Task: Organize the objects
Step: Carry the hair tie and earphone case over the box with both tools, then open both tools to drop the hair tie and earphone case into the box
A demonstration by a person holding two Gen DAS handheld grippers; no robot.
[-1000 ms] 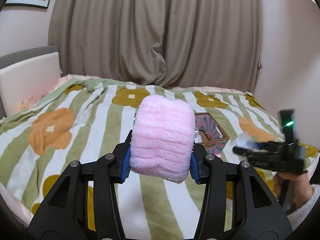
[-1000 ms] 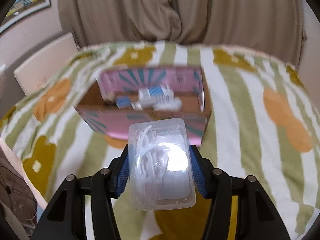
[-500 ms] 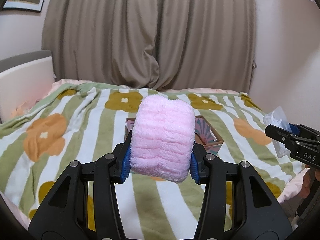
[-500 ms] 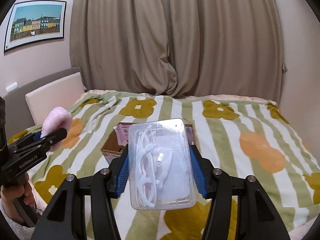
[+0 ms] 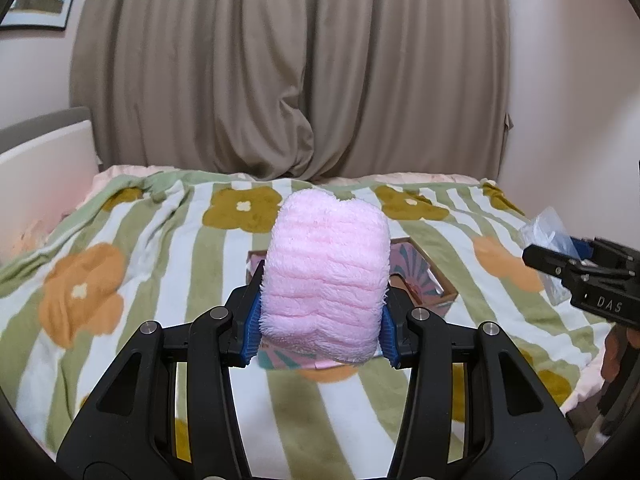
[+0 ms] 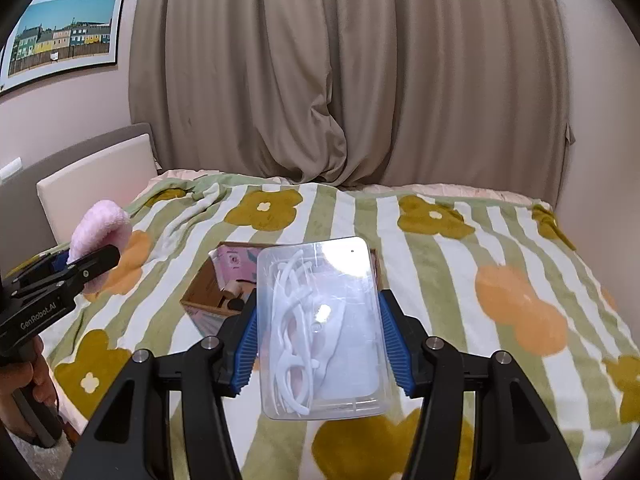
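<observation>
Left wrist view: left gripper [image 5: 320, 322], jaws closed on a folded pink fluffy cloth [image 5: 326, 276] squeezed between the blue pads [image 5: 251, 330]. The cloth hides most of the patterned cardboard box [image 5: 420, 270] lying open on the striped floral blanket [image 5: 120, 280]. At right edge, the right gripper [image 5: 560, 264] w/ a clear plastic case [image 5: 546, 232].

Right wrist view: right gripper, jaws closed on the clear plastic case, gripped across its width; white plastic pieces visible inside, prob. floss picks, not certain. Box sits just beyond the case, some small items already in it. Left gripper and cloth hang over the blanket's left part, well apart from the box; a hand [image 6: 24, 380] holds its handle.

Step in hand (judged): carry both items to the box & drop them in. To do well: go one at a time so the grippers don't crowd the opening; centre each item over the box, lower until partly below the rim, then release. Case is slick, so keep it level. Cloth may spring open and catch the rim; put it in a free corner.
</observation>
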